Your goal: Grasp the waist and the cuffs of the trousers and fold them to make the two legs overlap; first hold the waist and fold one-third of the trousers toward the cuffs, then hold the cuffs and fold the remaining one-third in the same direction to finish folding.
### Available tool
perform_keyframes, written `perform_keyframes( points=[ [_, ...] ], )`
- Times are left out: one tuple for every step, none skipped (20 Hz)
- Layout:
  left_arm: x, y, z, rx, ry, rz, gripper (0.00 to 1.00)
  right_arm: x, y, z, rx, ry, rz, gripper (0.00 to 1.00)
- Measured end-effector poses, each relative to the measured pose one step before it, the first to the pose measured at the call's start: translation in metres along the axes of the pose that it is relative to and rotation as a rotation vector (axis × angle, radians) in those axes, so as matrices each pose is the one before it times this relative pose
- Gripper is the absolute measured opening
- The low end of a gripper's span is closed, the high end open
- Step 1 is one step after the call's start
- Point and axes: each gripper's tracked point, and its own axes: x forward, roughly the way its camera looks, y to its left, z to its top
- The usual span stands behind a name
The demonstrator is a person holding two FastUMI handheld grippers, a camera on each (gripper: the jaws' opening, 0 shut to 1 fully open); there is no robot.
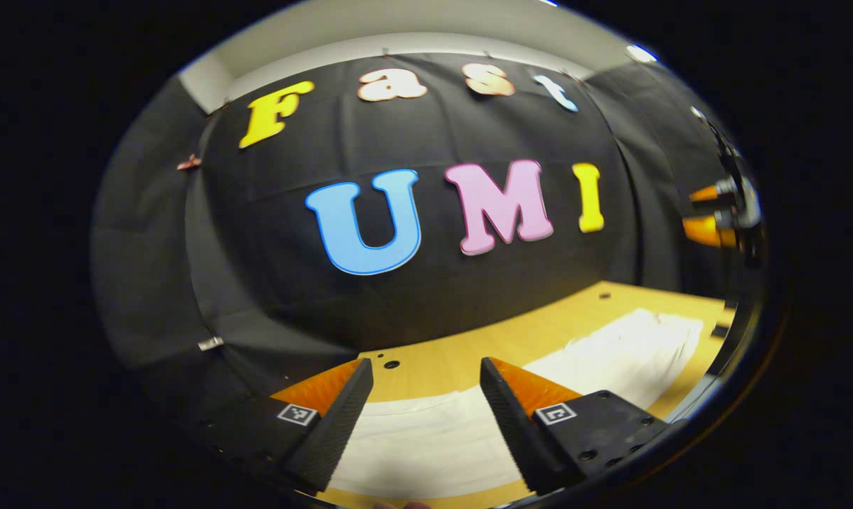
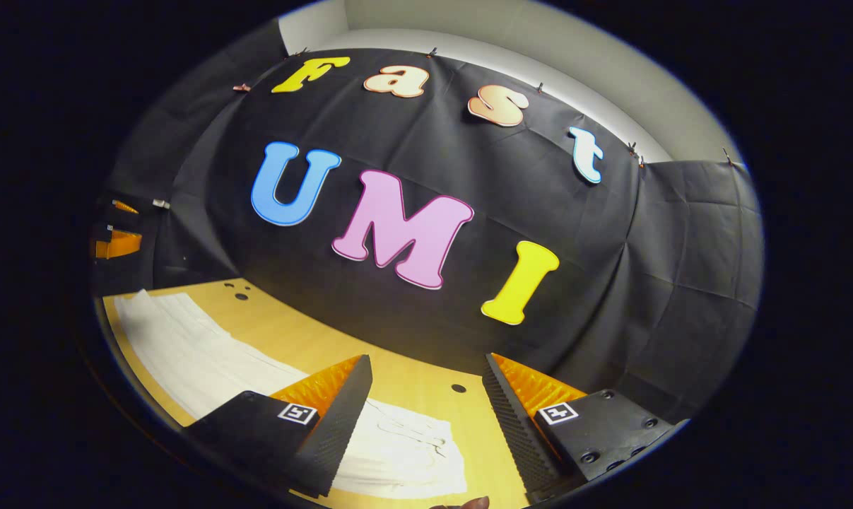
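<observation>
White trousers flat on table, both hand-held grippers — agape

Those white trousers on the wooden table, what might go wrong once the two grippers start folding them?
Both the left gripper and the right gripper hang open above the trousers, so a grab could catch just one layer. The trousers reach near the table front edge, so a tug might pull them off. Existing creases could get folded in.
</observation>
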Motion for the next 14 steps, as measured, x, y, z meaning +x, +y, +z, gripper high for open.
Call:
perform_keyframes(
  points=[
    [-0.00104,0.00049,-0.01571,0.07878,0.02769,-0.02549,0.96,-0.00342,-0.00584,-0.00854,-0.00476,0.01824,-0.01242,0.97],
    [0.00403,0.00086,-0.01476,0.07196,0.03043,-0.02748,0.96,-0.00256,-0.00544,-0.00765,-0.00722,0.0199,-0.01454,0.98],
    [0.00115,-0.00049,-0.0132,0.06041,0.02579,-0.02708,0.96,-0.00419,-0.00388,-0.00791,-0.00725,0.01981,-0.00994,0.97],
    [-0.00048,-0.00624,-0.02072,0.05458,0.02978,-0.03368,0.96,-0.00316,-0.0027,-0.00758,-0.00892,0.01729,-0.00735,0.97],
    [-0.0001,-0.00756,-0.01913,0.04867,0.03269,-0.02808,0.96,-0.00306,-0.00298,-0.00707,-0.0111,0.01693,-0.00874,0.97],
    [-0.00162,-0.0092,-0.0217,0.0529,0.03609,-0.02904,0.96,-0.00316,-0.0035,-0.00791,-0.00797,0.01775,-0.00679,0.97],
    [0.00327,-0.00613,-0.0169,0.05786,0.03504,-0.02892,0.96,-0.00344,-0.00223,-0.00608,-0.00585,0.01603,-0.00653,0.97],
    [0.00329,-0.00458,-0.018,0.06277,0.03193,-0.0264,0.96,-0.00308,-0.00112,-0.00618,-0.00388,0.01494,-0.00457,0.97],
    [0.00298,-0.00595,-0.0142,0.06042,0.03036,-0.02631,0.96,-0.00341,-0.00207,-0.00625,-0.00363,0.01418,-0.00522,0.98],
    [0.00494,-0.00848,-0.01592,0.05129,0.03003,-0.02589,0.96,-0.00179,-0.00147,-0.0053,-0.00298,0.01231,-0.00386,0.97],
    [0.00503,-0.00795,-0.01201,0.043,0.02434,-0.02693,0.96,-0.00179,-0.00147,-0.00437,-0.00389,0.01085,-0.00431,0.98],
    [0.00897,-0.00855,-0.01195,0.04291,0.02366,-0.03012,0.96,-0.00146,-0.0011,-0.00349,-0.00278,0.00924,-0.00412,0.97],
    [0.00667,-0.00793,-0.00952,0.04789,0.02235,-0.0244,0.96,-0.00123,-0.00154,-0.00192,-0.00143,0.00628,-0.00382,0.98],
    [0.00492,-0.00804,-0.00765,0.04918,0.02139,-0.02839,0.97,-0.00119,-0.00172,-0.00111,-0.00023,0.00426,-0.00498,0.98]
  ],
)
